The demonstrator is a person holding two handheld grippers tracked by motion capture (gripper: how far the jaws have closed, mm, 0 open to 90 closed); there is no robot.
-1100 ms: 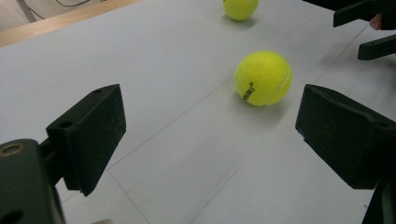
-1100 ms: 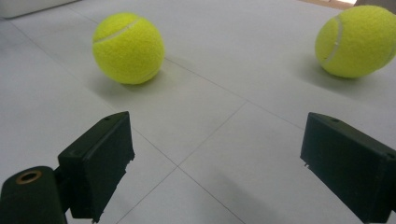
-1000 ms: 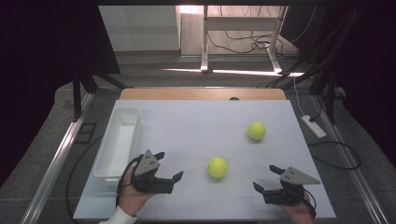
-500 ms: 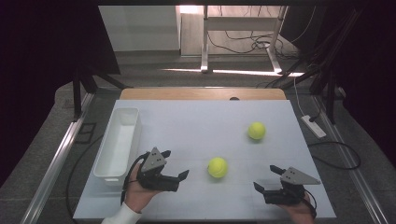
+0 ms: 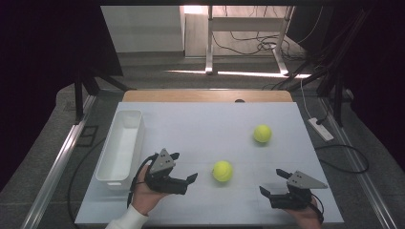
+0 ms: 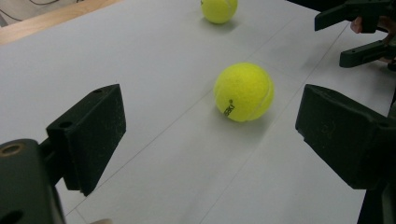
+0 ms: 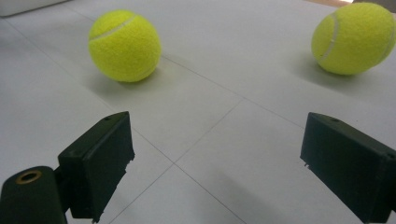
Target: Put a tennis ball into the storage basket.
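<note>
The left gripper (image 5: 182,168), jaws apart, lines up on the near ball (image 5: 222,171). The right gripper (image 5: 273,185), also apart, waits beside that ball. Next, it seems, the left must advance and straddle it.

The high view looks forward and down from above the person's side onto the whole white table (image 5: 200,124), far enough off to take in the floor and cables beyond. The left gripper view rides low over the tabletop, close in, looking between its own jaws toward the near tennis ball (image 6: 243,92), with the far tennis ball (image 6: 218,9) and the right gripper (image 6: 362,32) behind. The right gripper view sits just as low, facing across the table past both balls. All three views share the two balls and the seamed white surface between them.
</note>
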